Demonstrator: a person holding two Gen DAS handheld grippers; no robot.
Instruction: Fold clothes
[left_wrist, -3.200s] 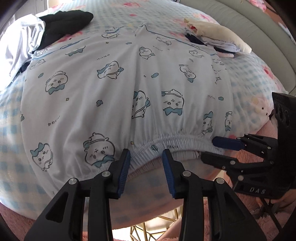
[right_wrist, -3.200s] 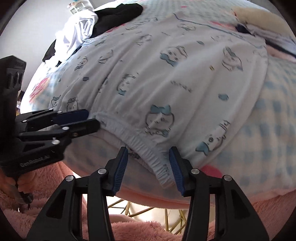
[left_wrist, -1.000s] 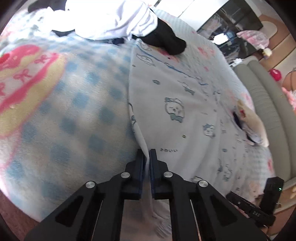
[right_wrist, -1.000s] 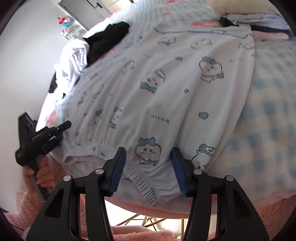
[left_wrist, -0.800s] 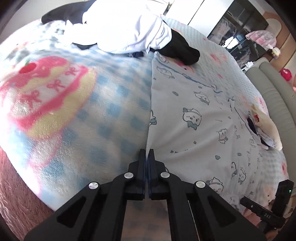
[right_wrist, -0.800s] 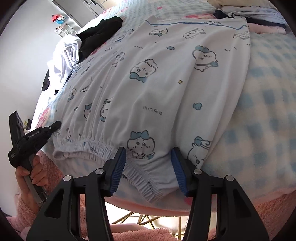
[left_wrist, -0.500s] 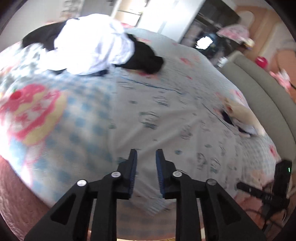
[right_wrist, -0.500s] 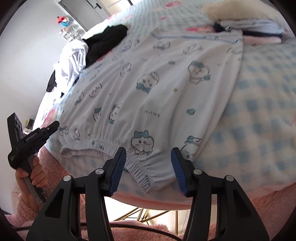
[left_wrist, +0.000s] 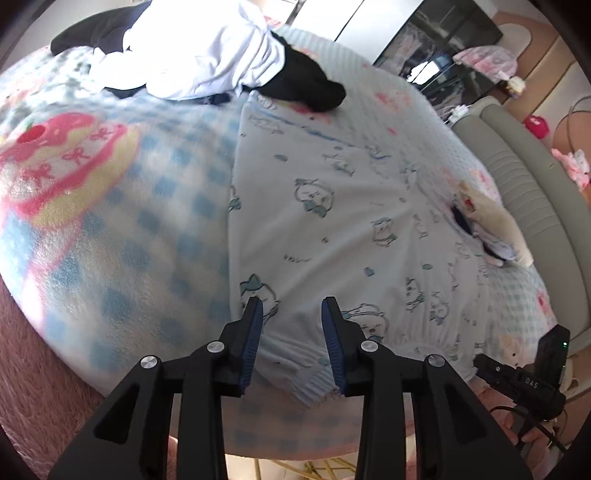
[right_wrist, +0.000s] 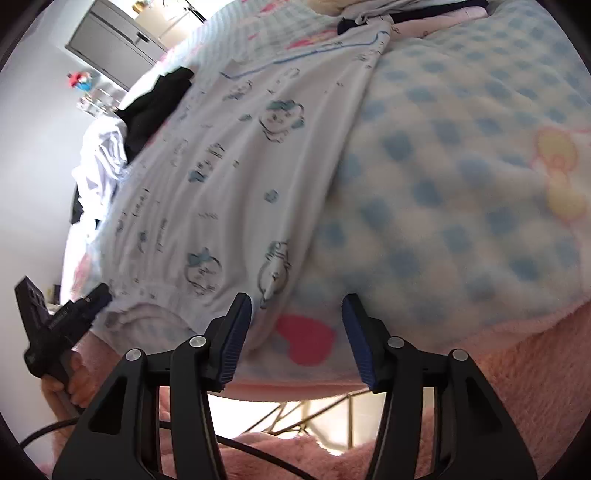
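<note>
Lying under everything is the big blanket (left_wrist: 110, 236), soft, with blue checks and pink and yellow pictures on it. On top of it, spread out flat, are the pale blue pants (left_wrist: 332, 221) with little cartoon animals printed all over. Their stretchy waist is at the near edge of the blanket, close to me, and the legs reach away toward the far side.

Far off, by the end of the legs, sits a heap of clothes: a white shirt (left_wrist: 207, 55) lying over black clothes (left_wrist: 306, 88). A smaller pile of clothes (left_wrist: 491, 229) rests on the blanket beside the pants, near the gray headboard (left_wrist: 532, 192).

My left gripper (left_wrist: 291, 343) hangs over the waistband near its left corner. Its jaws are apart and hold nothing.

My right gripper (right_wrist: 297, 339) hangs by the right edge of the pants, over a red heart on the blanket. Its jaws are wide apart too, with nothing between them.
</note>
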